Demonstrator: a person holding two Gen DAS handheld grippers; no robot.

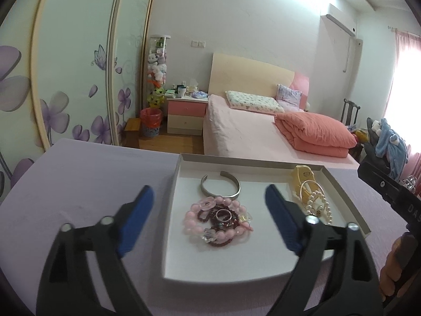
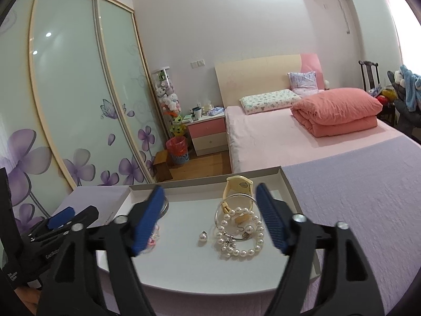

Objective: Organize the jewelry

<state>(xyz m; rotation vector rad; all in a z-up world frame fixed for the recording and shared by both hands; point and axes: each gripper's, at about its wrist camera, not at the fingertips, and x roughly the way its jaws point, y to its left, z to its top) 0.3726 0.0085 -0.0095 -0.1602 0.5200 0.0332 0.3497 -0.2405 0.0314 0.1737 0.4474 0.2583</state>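
A shallow white box (image 1: 252, 161) lies on a lilac table top. In its middle lie a silver cuff bangle (image 1: 220, 186) and a heap of pink and dark red bead bracelets (image 1: 218, 221) with a ring on top. My left gripper (image 1: 209, 193) hangs open just above that heap, with nothing between its blue pads. At the box's right end lie a pearl bracelet (image 2: 240, 211), a thin silver bangle, a yellow watch (image 2: 238, 184) and a loose pearl drop (image 2: 202, 237). My right gripper (image 2: 210, 191) is open over them and holds nothing.
The lilac cloth (image 2: 355, 197) spreads around the box (image 2: 210, 177). Behind the table are a pink bed (image 1: 250, 134), a nightstand (image 1: 185, 113) and flowered wardrobe doors (image 2: 73, 100). A hand (image 1: 394, 271) holds the right gripper's handle at the edge of the left wrist view.
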